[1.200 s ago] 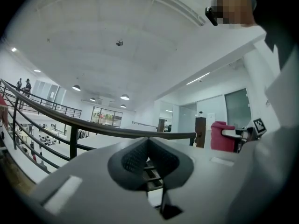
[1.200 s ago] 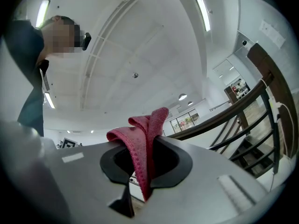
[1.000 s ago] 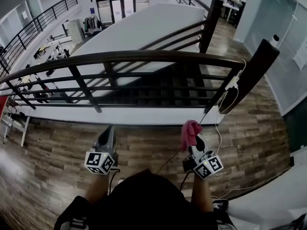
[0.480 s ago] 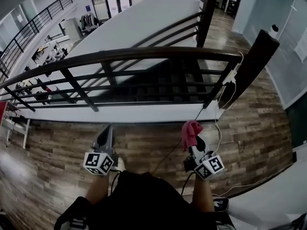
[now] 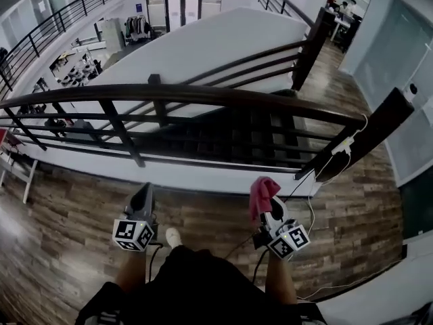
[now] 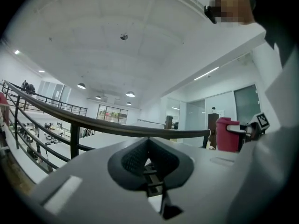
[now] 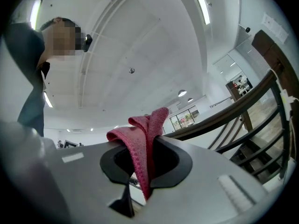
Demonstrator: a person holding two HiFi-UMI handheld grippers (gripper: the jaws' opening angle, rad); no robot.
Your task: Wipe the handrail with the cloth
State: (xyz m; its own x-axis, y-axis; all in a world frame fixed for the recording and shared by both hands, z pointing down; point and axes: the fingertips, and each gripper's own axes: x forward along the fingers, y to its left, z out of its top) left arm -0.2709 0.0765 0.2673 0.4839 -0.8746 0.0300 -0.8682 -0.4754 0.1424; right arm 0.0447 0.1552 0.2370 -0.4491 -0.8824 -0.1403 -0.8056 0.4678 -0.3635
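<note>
left gripper (image 6: 149,147): 2 jaws seen closed together, nothing held between them
handrail (image 6: 117,129): seen beyond the jaws, untouched
cloth (image 6: 227,135): pink, seen at right

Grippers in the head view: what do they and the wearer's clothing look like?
The left gripper and right gripper are grey wedge-shaped bodies with dark padded tongs. Each carries a white cube with black square markers, and a black cable trails from each. The person wears a dark top.

Handrail (image 5: 203,92): dark, smooth, semi-gloss; looks like wood. Cloth (image 5: 262,189): pink terry, rough nap, matt. Floor (image 5: 67,202): wood-look planks, glossy. Left gripper (image 6: 148,144): grey matt plastic body w/ black dimpled pads (image 6: 133,157).
</note>
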